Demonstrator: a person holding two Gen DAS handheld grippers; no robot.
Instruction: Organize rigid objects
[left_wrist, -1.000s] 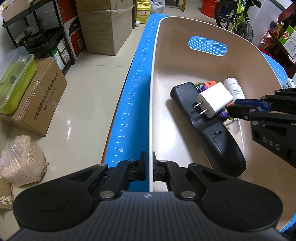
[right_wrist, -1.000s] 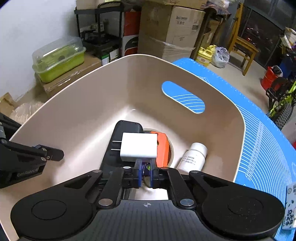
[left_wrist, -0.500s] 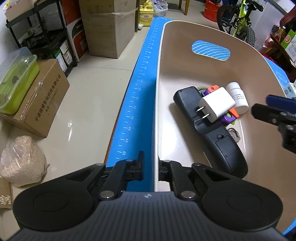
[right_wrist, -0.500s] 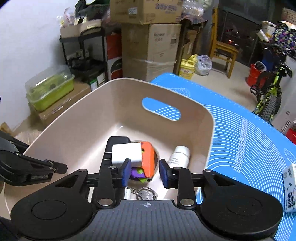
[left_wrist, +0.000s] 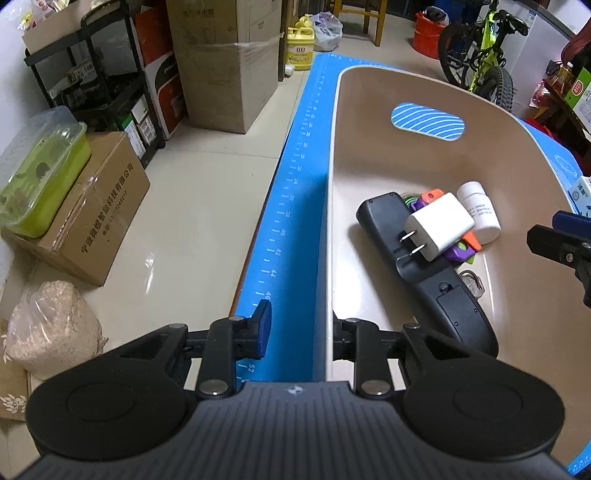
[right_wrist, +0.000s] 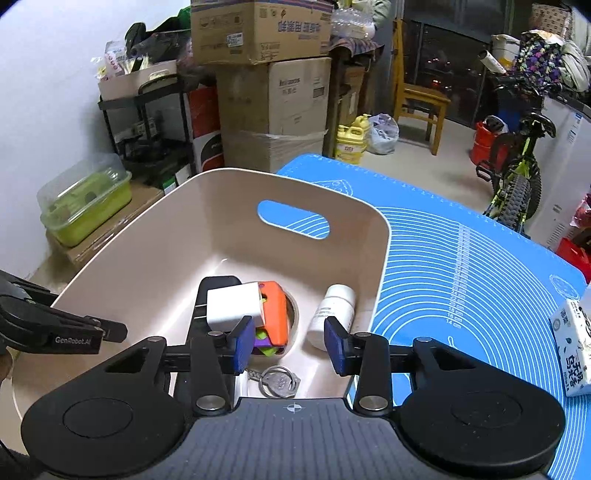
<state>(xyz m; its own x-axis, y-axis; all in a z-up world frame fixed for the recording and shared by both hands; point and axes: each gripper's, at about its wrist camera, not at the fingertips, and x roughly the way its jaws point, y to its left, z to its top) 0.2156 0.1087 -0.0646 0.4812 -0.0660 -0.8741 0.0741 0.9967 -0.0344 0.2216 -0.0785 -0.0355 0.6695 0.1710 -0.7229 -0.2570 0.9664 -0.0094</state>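
A beige bin (left_wrist: 328, 221) stands on the blue mat (left_wrist: 291, 206). Inside lie a black remote (left_wrist: 424, 273), a white charger plug (left_wrist: 439, 225), an orange and purple toy (right_wrist: 273, 314), a white bottle (left_wrist: 478, 210) and a key ring (right_wrist: 279, 380). My left gripper (left_wrist: 301, 334) straddles the bin's near left wall. Its jaws are opening, and the left pad stands clear of the wall. My right gripper (right_wrist: 290, 345) hovers open above the bin's near end with nothing between its blue pads, just short of the toy.
A small printed carton (right_wrist: 570, 347) lies on the mat to the right of the bin. On the floor to the left are cardboard boxes (left_wrist: 99, 206), a green lidded container (left_wrist: 40, 173), a bag of grain (left_wrist: 51, 332) and a shelf. A bicycle (right_wrist: 517, 173) is at the back right.
My left gripper let go of the bin wall and its jaws spread. My right gripper opened off the toy in the bin and drew back and up.
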